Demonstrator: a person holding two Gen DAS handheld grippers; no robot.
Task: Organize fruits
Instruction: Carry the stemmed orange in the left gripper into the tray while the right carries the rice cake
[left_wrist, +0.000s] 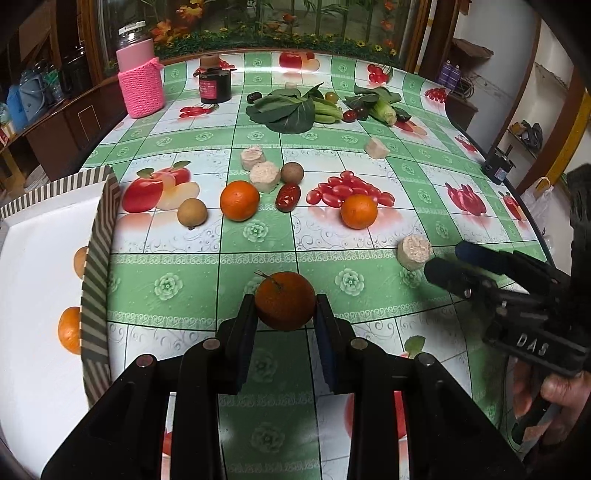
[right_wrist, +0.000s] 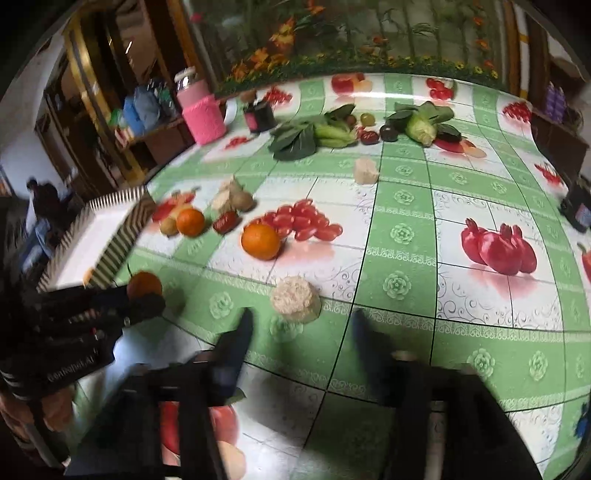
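Note:
My left gripper (left_wrist: 285, 308) is shut on a stemmed orange (left_wrist: 285, 301), held just above the fruit-print tablecloth beside a white box with a striped rim (left_wrist: 96, 266). Two oranges (left_wrist: 70, 330) show inside the box. On the cloth lie two more oranges (left_wrist: 239, 200) (left_wrist: 359, 211), two brown round fruits (left_wrist: 191, 217) (left_wrist: 292, 172) and a red date (left_wrist: 288, 196). My right gripper (right_wrist: 301, 328) is open, with a beige cylindrical piece (right_wrist: 295, 300) on the cloth just ahead of its fingertips and untouched. In the right wrist view the left gripper (right_wrist: 144, 297) holds the orange (right_wrist: 144, 283) near the box (right_wrist: 122, 236).
Other beige pieces (left_wrist: 264, 176) (left_wrist: 377, 148) lie mid-table. Leafy greens (left_wrist: 284, 110), corn (left_wrist: 384, 110) and small dark fruits sit at the back, with a pink knit-covered jar (left_wrist: 140, 85) and a dark jar (left_wrist: 215, 83). The table edge curves down the right side.

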